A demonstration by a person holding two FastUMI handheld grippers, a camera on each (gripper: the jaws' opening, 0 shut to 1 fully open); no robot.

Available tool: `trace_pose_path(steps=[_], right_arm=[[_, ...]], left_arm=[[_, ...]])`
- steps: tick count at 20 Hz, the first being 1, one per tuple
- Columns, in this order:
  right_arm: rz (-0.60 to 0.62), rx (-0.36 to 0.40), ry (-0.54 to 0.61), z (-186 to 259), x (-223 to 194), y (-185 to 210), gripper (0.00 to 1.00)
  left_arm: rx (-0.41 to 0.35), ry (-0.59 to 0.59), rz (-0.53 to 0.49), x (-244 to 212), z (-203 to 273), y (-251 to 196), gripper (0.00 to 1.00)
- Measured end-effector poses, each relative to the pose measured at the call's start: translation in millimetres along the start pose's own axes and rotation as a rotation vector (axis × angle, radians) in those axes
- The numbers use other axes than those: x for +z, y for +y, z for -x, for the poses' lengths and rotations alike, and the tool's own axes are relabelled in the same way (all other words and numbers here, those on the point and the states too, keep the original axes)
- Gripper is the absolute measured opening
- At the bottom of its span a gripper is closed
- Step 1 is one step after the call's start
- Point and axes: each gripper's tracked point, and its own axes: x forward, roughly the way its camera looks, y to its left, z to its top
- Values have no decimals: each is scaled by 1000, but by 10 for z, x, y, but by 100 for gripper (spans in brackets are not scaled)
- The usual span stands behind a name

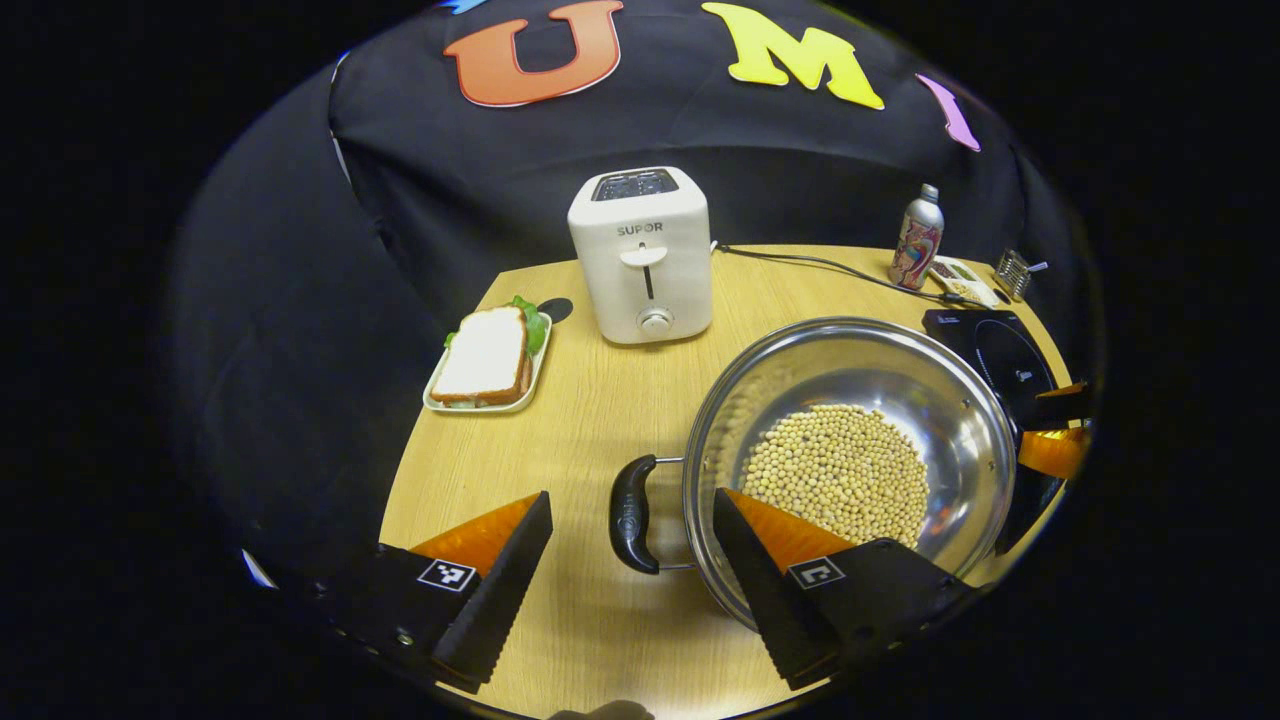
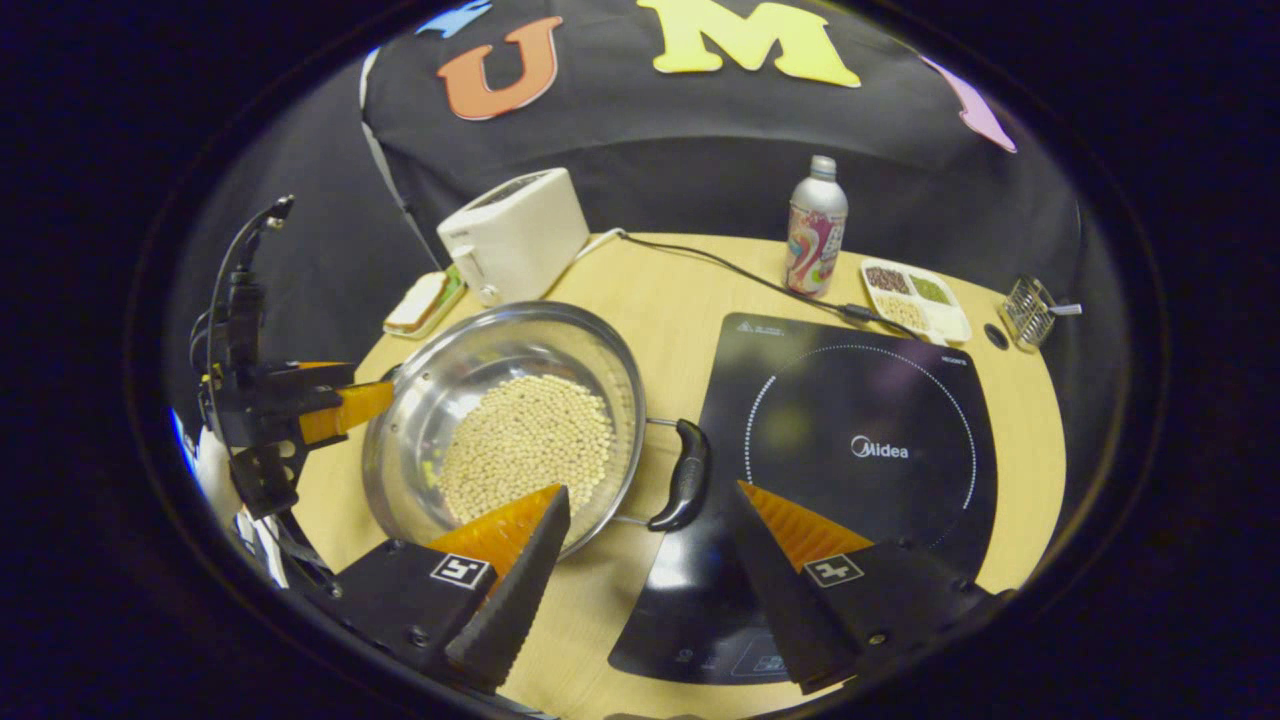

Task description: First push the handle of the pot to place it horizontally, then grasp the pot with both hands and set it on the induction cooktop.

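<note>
Left claw [image 1: 632, 535]: spread, astride black side handle [image 1: 633, 513] — ungripped.
Right claw [image 2: 648, 545]: spread likewise.
Risk: uneven lift tips the shiny steel pot [image 1: 850, 455], spilling beans [image 1: 835, 472].

Both views are lit evenly from overhead, and the wooden table [image 1: 600, 420] is rendered bright and warm while the cloth wall behind is left very dark. Soft, short shadows are cast under the toaster [image 1: 642, 255] and beside the pot handle [image 1: 634, 514]. Glare is seen on the polished inner wall of the pot [image 2: 450, 380], and a pale sheen is spread over the glossy induction cooktop [image 2: 860, 440]. Strong fisheye distortion is present: the table edge is bowed, and things near the rim are squeezed and slightly softened. The centre of each view is held in sharp focus.
</note>
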Motion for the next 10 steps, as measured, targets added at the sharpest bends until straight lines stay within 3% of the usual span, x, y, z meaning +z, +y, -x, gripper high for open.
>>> trace_pose_path(steps=[1,2,3,4,6,8,9,10], right_arm=[[-32,-7,9,-91,29,-19,99],[-57,-11,27,-173,16,-33,94],[-79,-9,58,-232,-17,-39,96],[-92,-14,18,-247,101,-31,96],[-70,-25,59,-272,66,-24,99],[-41,-59,67,-298,78,-27,84],[-33,-78,90,-333,67,-43,86],[-25,-94,90,-329,77,-37,75]], left_arm=[[-10,10,-5,4,-38,-29,97],[-16,16,-16,-3,-92,-44,97],[-19,28,-26,-12,-136,-48,97],[-22,39,-34,-21,-174,-60,97],[-39,68,-34,-69,-218,-94,100],[-53,91,-32,-107,-251,-133,80],[-56,96,-35,-120,-271,-150,70],[-61,106,-37,-114,-284,-147,79]])
